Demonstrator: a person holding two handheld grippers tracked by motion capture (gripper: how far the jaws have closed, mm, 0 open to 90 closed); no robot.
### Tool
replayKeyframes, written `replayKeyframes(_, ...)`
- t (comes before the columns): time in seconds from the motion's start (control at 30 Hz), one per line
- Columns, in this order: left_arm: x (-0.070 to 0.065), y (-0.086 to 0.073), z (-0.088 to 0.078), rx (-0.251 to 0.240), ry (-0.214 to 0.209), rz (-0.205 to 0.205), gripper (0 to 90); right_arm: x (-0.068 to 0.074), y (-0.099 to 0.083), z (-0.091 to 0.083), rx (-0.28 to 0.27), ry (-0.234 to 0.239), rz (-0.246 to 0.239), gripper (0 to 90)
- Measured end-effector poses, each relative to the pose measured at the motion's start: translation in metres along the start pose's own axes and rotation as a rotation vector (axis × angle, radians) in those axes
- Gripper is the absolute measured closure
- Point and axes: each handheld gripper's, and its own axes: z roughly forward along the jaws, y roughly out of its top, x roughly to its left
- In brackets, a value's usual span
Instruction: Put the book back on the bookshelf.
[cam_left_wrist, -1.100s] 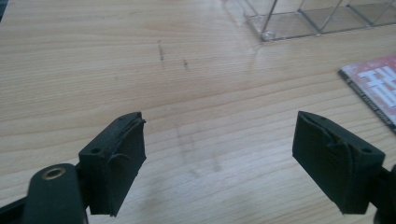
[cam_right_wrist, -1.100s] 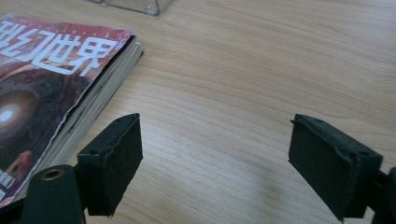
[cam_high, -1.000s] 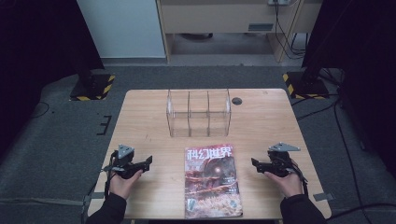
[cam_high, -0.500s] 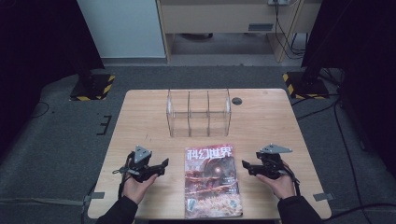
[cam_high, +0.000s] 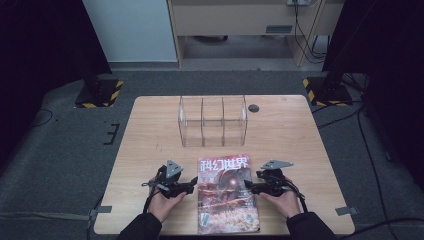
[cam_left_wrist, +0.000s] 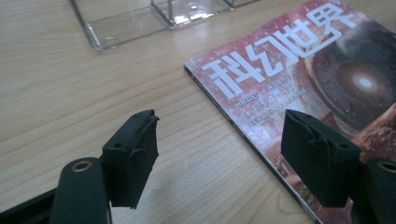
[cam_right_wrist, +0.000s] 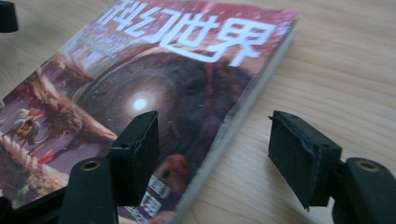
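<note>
Wooden table (cam_high: 150, 135), clear organizer (cam_high: 212, 120) compartments empty, magazine (cam_high: 226, 192) nearby

Two black handheld grippers, left gripper (cam_high: 192, 186) and right gripper (cam_high: 250, 187), each topped by a grey three-cornered plate and trailing a black cable. Blocky black jaws show brass-ringed screw holes. The person wears dark sleeves (cam_high: 142, 230).

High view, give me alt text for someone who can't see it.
A magazine lies flat near the front of a wooden table, with a hand-held left tool and right tool at its two sides. A clear plastic organizer stands behind.
</note>
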Motion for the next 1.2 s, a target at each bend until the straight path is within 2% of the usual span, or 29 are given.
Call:
replayKeyframes(0.13,-0.006,-0.001,0.007,0.023,-0.010,0.020,26.8,0.008,0.000,0.011,0.023,0.011,-0.029,33.0)
replayKeyframes(0.33,-0.017,-0.002,0.022,0.059,-0.046,0.036,26.8,0.007,0.001,0.012,0.014,0.007,-0.025,35.3)
replayKeyframes(0.37,-0.022,-0.002,0.027,0.070,-0.049,0.045,26.7,0.007,0.001,0.013,0.008,0.013,-0.012,35.4)
replayKeyframes(0.57,-0.028,-0.002,0.034,0.056,-0.079,0.029,24.5,0.007,0.001,0.012,0.000,0.019,-0.001,35.4)
replayKeyframes(0.63,-0.031,-0.003,0.038,0.035,-0.091,0.037,21.8,0.006,0.003,0.008,-0.029,0.047,0.024,37.2)
replayKeyframes(0.7,-0.031,-0.004,0.038,0.035,-0.091,0.034,20.9,0.005,0.005,0.005,-0.057,0.073,0.046,38.0)
replayKeyframes(0.8,-0.031,-0.004,0.038,0.035,-0.093,0.034,20.7,0.004,0.005,0.002,-0.083,0.099,0.054,38.8)
replayKeyframes(0.87,-0.031,-0.003,0.038,0.035,-0.091,0.034,20.5,0.005,0.007,0.000,-0.127,0.143,0.076,40.8)
replayKeyframes(0.9,-0.031,-0.003,0.038,0.035,-0.092,0.034,20.5,0.005,0.007,0.000,-0.127,0.143,0.076,40.8)
replayKeyframes(0.97,-0.031,-0.003,0.038,0.038,-0.093,0.034,20.1,0.007,0.008,-0.001,-0.158,0.176,0.073,39.8)
replayKeyframes(1.1,-0.031,-0.003,0.038,0.038,-0.093,0.034,19.9,0.009,0.007,0.002,-0.131,0.140,0.053,37.1)
replayKeyframes(1.13,-0.031,-0.003,0.038,0.038,-0.094,0.033,19.9,0.007,0.006,0.003,-0.095,0.096,0.052,37.2)
replayKeyframes(1.17,-0.031,-0.003,0.038,0.038,-0.094,0.033,19.9,0.007,0.006,0.003,-0.095,0.096,0.052,37.2)
replayKeyframes(1.2,-0.031,-0.003,0.038,0.036,-0.095,0.032,19.8,0.003,0.003,0.006,-0.042,0.074,0.073,36.4)
